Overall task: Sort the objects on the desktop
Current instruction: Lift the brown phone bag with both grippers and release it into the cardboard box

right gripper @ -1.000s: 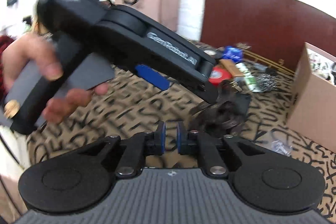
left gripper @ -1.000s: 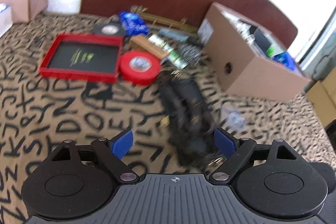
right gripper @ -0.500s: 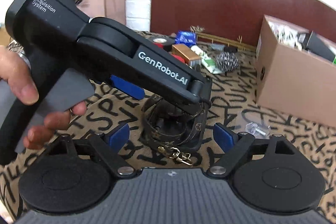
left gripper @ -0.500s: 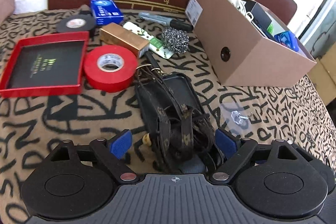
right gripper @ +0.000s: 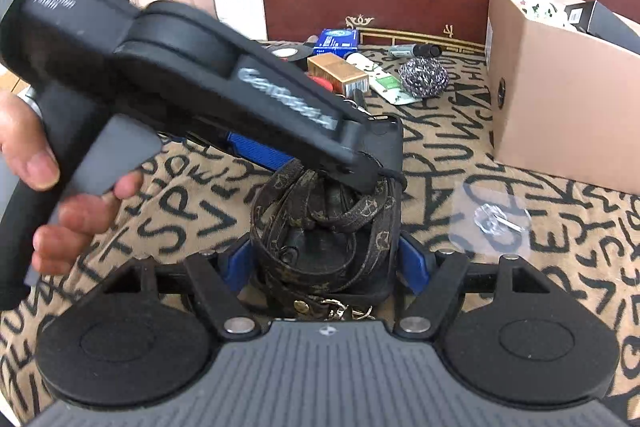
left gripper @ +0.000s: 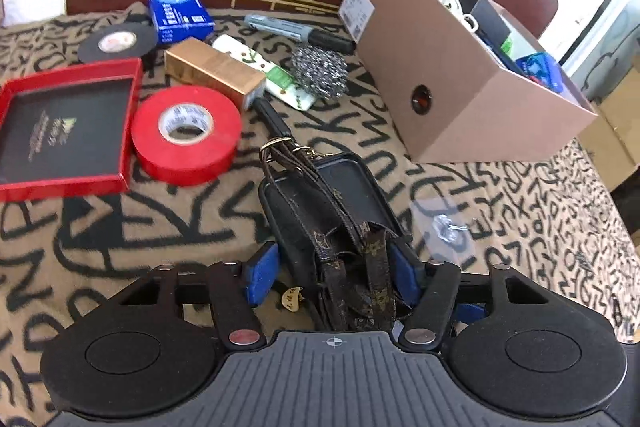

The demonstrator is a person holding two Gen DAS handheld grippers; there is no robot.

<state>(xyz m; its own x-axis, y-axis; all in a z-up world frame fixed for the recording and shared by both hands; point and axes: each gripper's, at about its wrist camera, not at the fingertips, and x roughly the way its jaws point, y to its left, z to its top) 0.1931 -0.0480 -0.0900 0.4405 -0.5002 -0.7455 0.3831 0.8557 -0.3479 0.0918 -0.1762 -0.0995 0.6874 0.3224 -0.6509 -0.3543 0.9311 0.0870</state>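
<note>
A black phone case [left gripper: 352, 183] with a brown monogram strap [left gripper: 372, 267] lies on the patterned cloth. My left gripper [left gripper: 332, 279] is shut on the case's near end, blue pads against both sides. My right gripper [right gripper: 320, 263] is shut on the same case [right gripper: 384, 143] and strap [right gripper: 360, 211] from the other end. The left gripper's body crosses the right wrist view above the case. A brown cardboard box [left gripper: 460, 79] holding several items stands to the right, also in the right wrist view [right gripper: 560, 99].
A red tray [left gripper: 68, 131], red tape roll [left gripper: 186, 135], black tape roll [left gripper: 116, 41], blue box [left gripper: 180, 13], gold box [left gripper: 212, 71], steel scourer [left gripper: 320, 71], marker [left gripper: 296, 29] and clear hook [left gripper: 444, 227] lie on the cloth. A dark red headboard stands behind.
Both grippers have closed from wide open onto the phone case and strap. The left gripper moved forward over the case.
</note>
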